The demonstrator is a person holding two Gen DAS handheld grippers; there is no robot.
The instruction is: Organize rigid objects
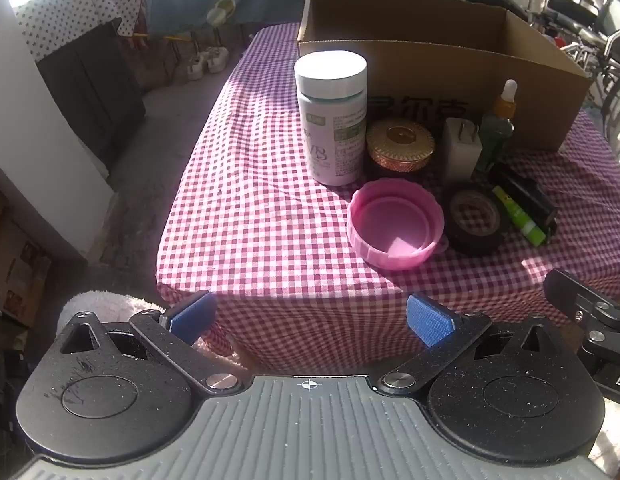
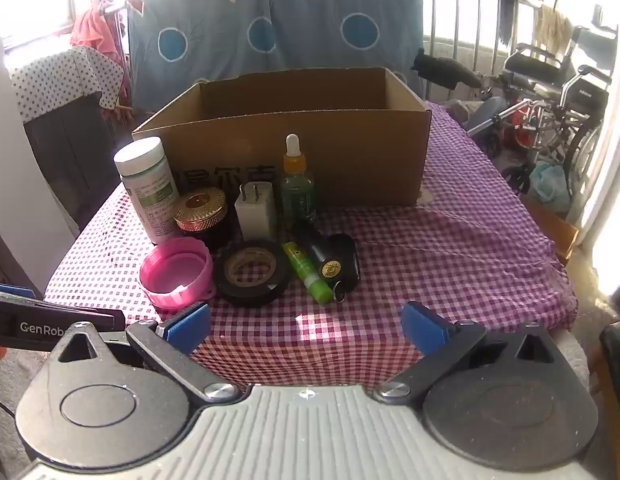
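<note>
A cluster of small objects stands on the checked tablecloth [image 2: 450, 248] in front of an open cardboard box [image 2: 342, 148]: a white pill bottle [image 1: 332, 116], a gold-lidded jar [image 1: 400, 144], a white plug adapter [image 1: 462, 150], a dropper bottle [image 1: 498, 128], a pink lid [image 1: 394, 228], a black tape roll [image 1: 474, 216], a green glue stick [image 1: 518, 214] and a black case [image 1: 530, 200]. They also show in the right wrist view: bottle [image 2: 147, 184], pink lid [image 2: 175, 274], tape roll [image 2: 251, 270]. My left gripper [image 1: 310, 320] and right gripper [image 2: 305, 326] are open and empty, short of the table's near edge.
A dark cabinet [image 1: 89, 92] with a dotted cover stands left of the table. A blue patterned cloth [image 2: 269, 28] hangs behind the box. Wheelchairs [image 2: 558, 92] and a railing are at the right. A fluffy white item [image 1: 105, 306] lies below the left gripper.
</note>
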